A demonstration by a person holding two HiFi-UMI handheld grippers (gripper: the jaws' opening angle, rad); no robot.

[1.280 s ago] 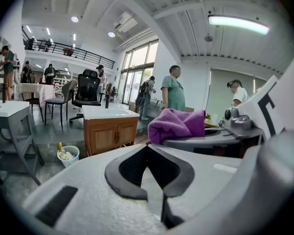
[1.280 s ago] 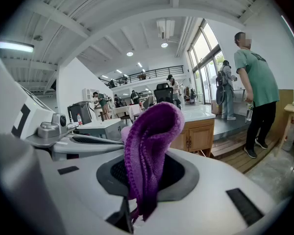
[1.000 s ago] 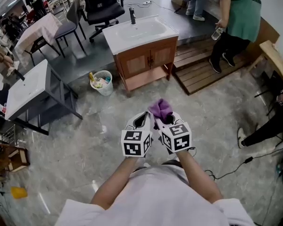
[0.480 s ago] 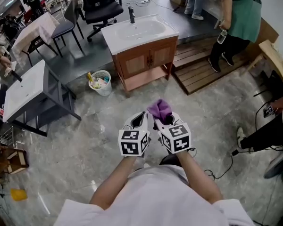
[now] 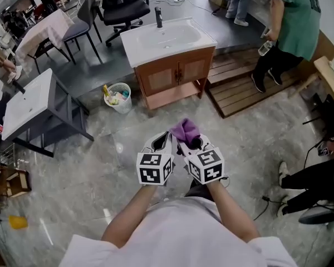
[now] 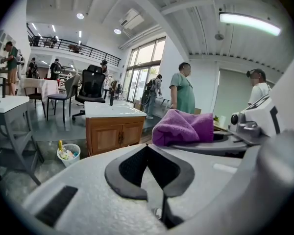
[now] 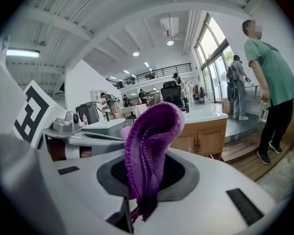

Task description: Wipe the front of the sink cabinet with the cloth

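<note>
A wooden sink cabinet point(image 5: 175, 77) with a white basin top point(image 5: 167, 38) stands on the grey floor ahead of me; its two doors point(image 6: 110, 137) face me, also seen as the cabinet point(image 7: 206, 138) in the right gripper view. My right gripper point(image 5: 190, 139) is shut on a purple cloth point(image 5: 186, 130), which sticks up between its jaws as a folded wad point(image 7: 149, 153). My left gripper point(image 5: 165, 141) is shut with nothing in it, close beside the right one. The purple cloth point(image 6: 183, 127) shows to its right. Both are held about waist high, well short of the cabinet.
A white wastebasket point(image 5: 118, 97) stands left of the cabinet. A grey table with a white top point(image 5: 28, 104) is at the left. A wooden pallet point(image 5: 239, 85) lies to the cabinet's right, where a person in a green shirt point(image 5: 292, 24) stands. Cables point(image 5: 273, 199) cross the floor at right.
The cabinet and surroundings have slid slightly in the head view as I shifted. Both grippers stay together, a little lower in view, with the cloth still held. The person in green moved a little.
</note>
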